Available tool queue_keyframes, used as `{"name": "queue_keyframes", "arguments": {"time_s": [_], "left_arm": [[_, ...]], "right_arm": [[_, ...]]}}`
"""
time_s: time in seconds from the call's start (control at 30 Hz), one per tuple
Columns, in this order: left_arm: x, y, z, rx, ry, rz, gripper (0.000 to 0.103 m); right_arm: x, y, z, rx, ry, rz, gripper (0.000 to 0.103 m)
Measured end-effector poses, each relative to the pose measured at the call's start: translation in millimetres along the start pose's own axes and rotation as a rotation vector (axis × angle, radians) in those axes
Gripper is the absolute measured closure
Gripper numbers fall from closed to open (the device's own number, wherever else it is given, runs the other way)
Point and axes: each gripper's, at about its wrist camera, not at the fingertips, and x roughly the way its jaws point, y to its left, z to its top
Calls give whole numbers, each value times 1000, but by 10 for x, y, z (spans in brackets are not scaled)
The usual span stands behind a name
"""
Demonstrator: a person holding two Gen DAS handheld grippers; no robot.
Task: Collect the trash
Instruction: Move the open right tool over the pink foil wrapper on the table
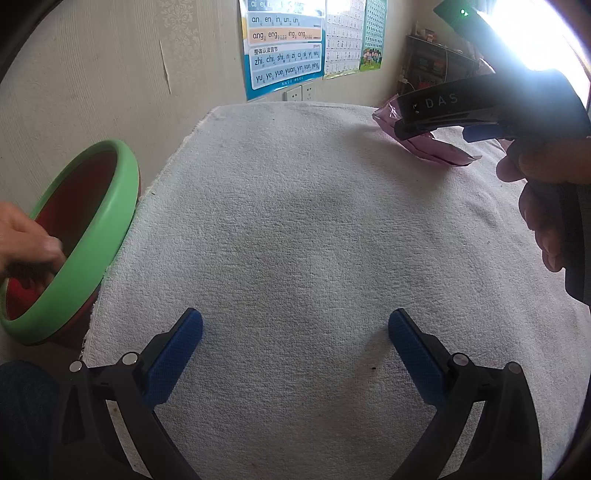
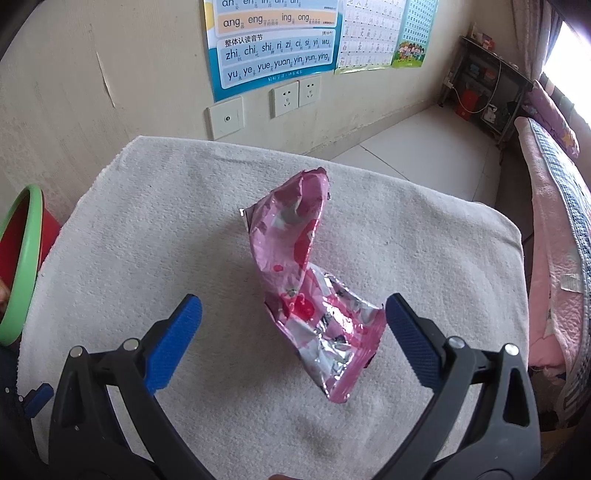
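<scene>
Trash here is a pink wrapper (image 2: 310, 291) at twelve o'clock between the wide-open right gripper (image 2: 293, 317), so pinch its middle gently; the left gripper (image 1: 295, 332) gapes empty.

Beige wall (image 2: 110, 74) bore pinyin posters (image 2: 273, 44) above sockets (image 2: 295, 98); a white towel-covered table (image 2: 147, 221) stood before pale floor tiles (image 2: 424, 147), a dark shelf (image 2: 484, 96), a pink quilt (image 2: 554, 240), and a bright window (image 1: 535, 33).
</scene>
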Motion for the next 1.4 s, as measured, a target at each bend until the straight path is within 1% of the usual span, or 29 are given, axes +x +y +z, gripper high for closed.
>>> {"name": "queue_keyframes", "arguments": {"time_s": [0.2,0.5,0.73,0.8,0.97,1.17,1.4], "left_arm": [[1,0,0,0,0,0,7],[1,1,0,0,0,0,7],[0,1,0,0,0,0,7],[-2,1,0,0,0,0,7],[-1,1,3,-1,1,0,7],[2,0,1,-1,0,0,7],[4,0,-2,0,0,1,7]], "right_arm": [[14,-18,-13,30,-2,5,5],[-44,2,-16,21,-5,6,5],[3,-43,-2,26,7,24,5],[13,-22,8,14,11,36,5],[60,-15,0,-23,26,33,5],[62,-37,37,-62,15,19,5],[55,-10,98,-99,5,27,5]]}}
